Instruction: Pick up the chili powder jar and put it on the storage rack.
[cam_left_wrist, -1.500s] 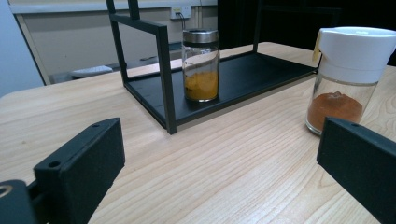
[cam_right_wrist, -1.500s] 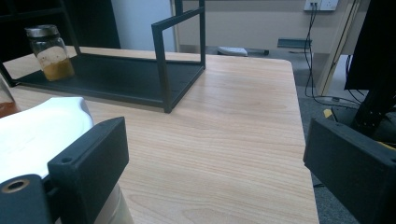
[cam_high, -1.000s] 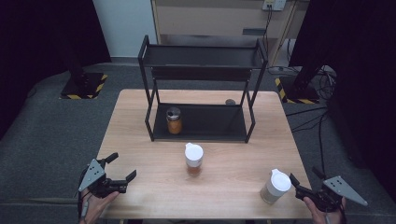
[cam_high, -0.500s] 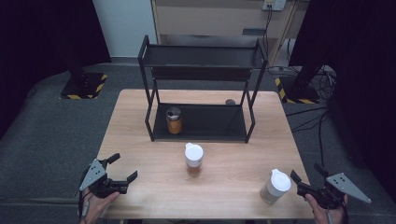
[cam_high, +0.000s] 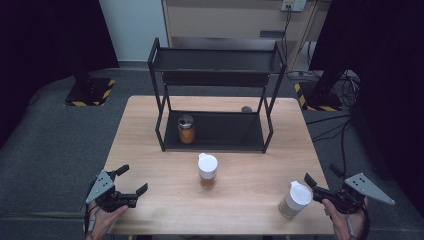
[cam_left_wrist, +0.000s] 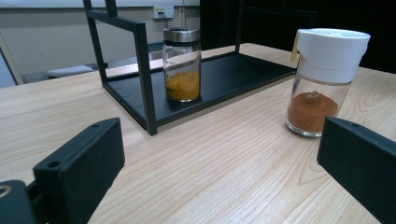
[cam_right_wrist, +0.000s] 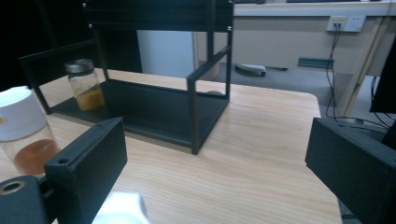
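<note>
Right claw (cam_high: 320, 186) wide open, empty, just beside the white-capped jar (cam_high: 295, 199) at the table's (cam_high: 250, 200) front right corner. Left claw (cam_high: 131, 181) also wide, empty, front left. No readable labels on that jar or the spice jar (cam_high: 207, 170) mid-table.

Floor: grey carpet (cam_high: 55, 145) — dark curtains (cam_high: 45, 40) at both sides.
Back wall: white panel (cam_high: 132, 30), beige cabinet (cam_high: 225, 20) — wall sockets (cam_high: 294, 5).
</note>
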